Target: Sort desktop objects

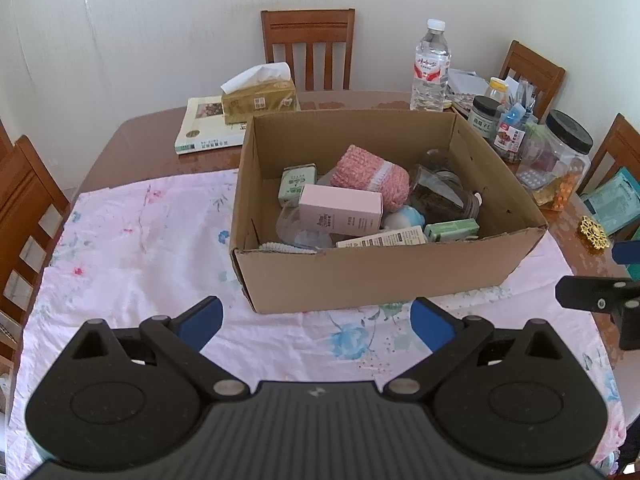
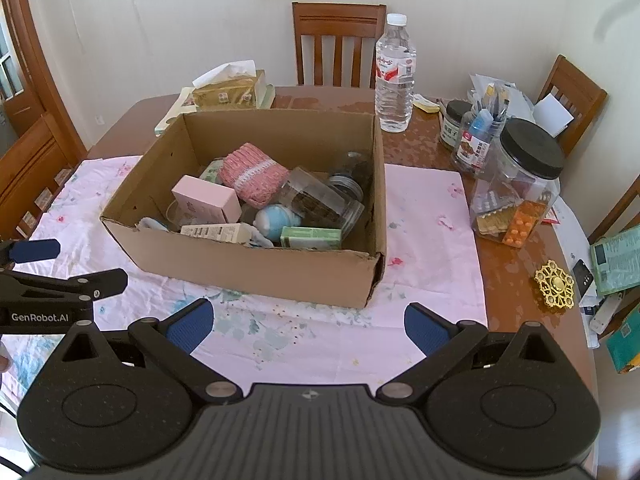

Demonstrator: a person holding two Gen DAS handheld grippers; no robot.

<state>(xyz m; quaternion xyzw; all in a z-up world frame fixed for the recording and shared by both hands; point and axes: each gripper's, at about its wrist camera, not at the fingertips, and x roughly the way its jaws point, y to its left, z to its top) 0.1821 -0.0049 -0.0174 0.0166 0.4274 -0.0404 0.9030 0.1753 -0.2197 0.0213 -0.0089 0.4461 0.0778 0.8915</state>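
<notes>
A cardboard box [image 1: 384, 272] [image 2: 256, 268] stands on a pink floral cloth [image 1: 136, 248] [image 2: 428, 216]. Inside lie a pink carton [image 1: 340, 208] [image 2: 206, 200], a pink knitted roll [image 1: 374, 174] [image 2: 254, 174], a clear jar on its side [image 1: 440, 196] [image 2: 320, 200], a blue and white round object [image 2: 276, 220], green cartons [image 1: 452, 229] [image 2: 310, 237] and other small packs. My left gripper [image 1: 316, 320] hovers open in front of the box, nothing between its fingers. My right gripper [image 2: 308, 326] is open too, near the box's front right corner, holding nothing.
On the brown table stand a water bottle [image 1: 430, 68] [image 2: 394, 76], a tissue box on a book [image 1: 260, 98], jars with black lids [image 2: 516, 176], blister packs [image 2: 520, 228], a gold ornament [image 2: 555, 283] and papers at the right edge. Wooden chairs [image 1: 308, 46] ring the table.
</notes>
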